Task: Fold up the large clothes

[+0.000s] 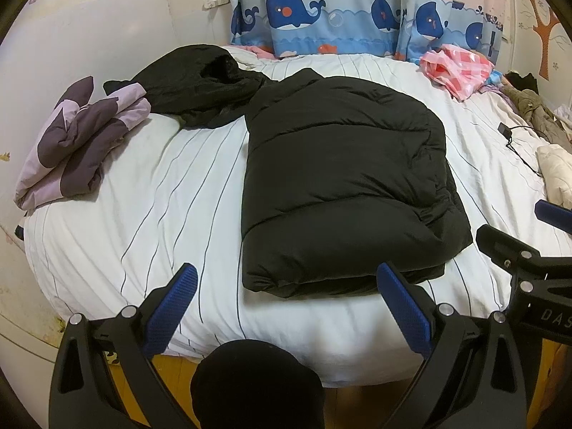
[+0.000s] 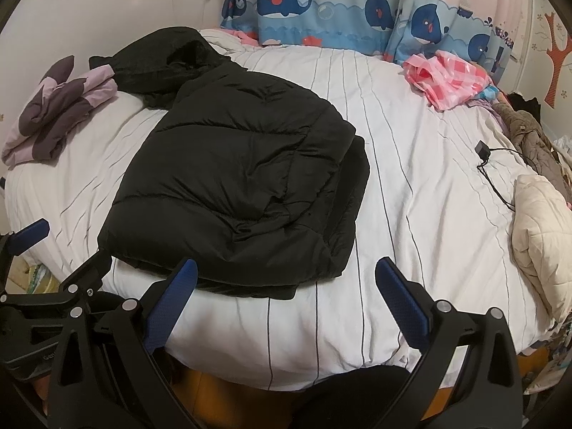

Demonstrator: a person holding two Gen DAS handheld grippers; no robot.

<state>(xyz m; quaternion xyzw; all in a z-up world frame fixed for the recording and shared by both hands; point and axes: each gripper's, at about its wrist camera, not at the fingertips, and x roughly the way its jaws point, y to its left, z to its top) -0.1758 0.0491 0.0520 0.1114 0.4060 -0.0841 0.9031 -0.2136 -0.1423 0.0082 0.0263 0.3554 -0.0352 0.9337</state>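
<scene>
A black puffer jacket [image 1: 339, 182] lies folded in a thick rectangle on the white striped bed [image 1: 161, 196], its hood [image 1: 200, 82] spread toward the far left. It also shows in the right wrist view [image 2: 236, 186]. My left gripper [image 1: 286, 286] is open and empty, hovering at the jacket's near edge. My right gripper [image 2: 286, 282] is open and empty just in front of the jacket's near right corner. The right gripper also shows at the right of the left wrist view [image 1: 514, 236], and the left gripper at the left of the right wrist view [image 2: 53, 250].
A purple quilt [image 1: 75, 139] lies at the bed's left edge. A pink checked cloth [image 1: 457, 64] lies at the far right. A black charger with cable [image 2: 489, 164], a cream padded garment [image 2: 543, 232] and a brown coat [image 2: 529, 139] lie along the right side. Whale curtains [image 1: 321, 10] hang behind.
</scene>
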